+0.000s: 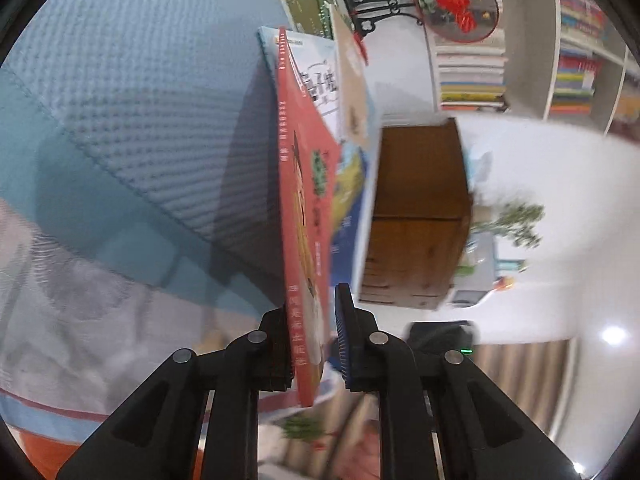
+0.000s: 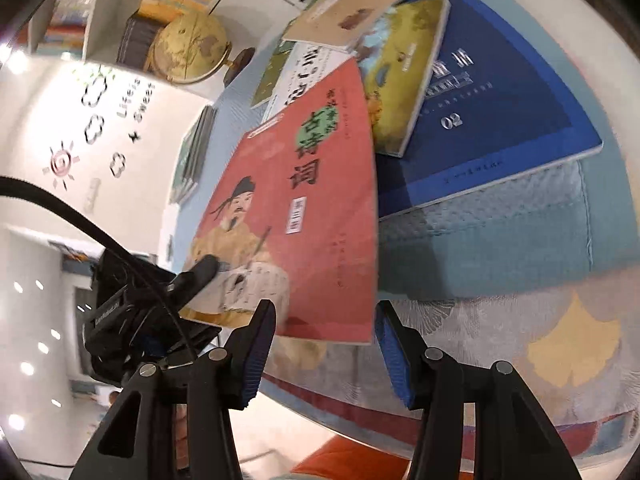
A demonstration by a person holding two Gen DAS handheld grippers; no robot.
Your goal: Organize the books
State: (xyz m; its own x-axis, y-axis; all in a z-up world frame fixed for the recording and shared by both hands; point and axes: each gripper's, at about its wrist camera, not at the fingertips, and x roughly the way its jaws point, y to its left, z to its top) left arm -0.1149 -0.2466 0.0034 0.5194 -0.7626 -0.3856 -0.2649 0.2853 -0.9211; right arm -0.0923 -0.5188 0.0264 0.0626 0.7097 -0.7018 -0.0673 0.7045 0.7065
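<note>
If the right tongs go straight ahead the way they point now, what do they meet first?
Most likely the red book, held up by the left tongs: its lower edge hangs just beyond the open right tongs. Depth is unclear.
</note>
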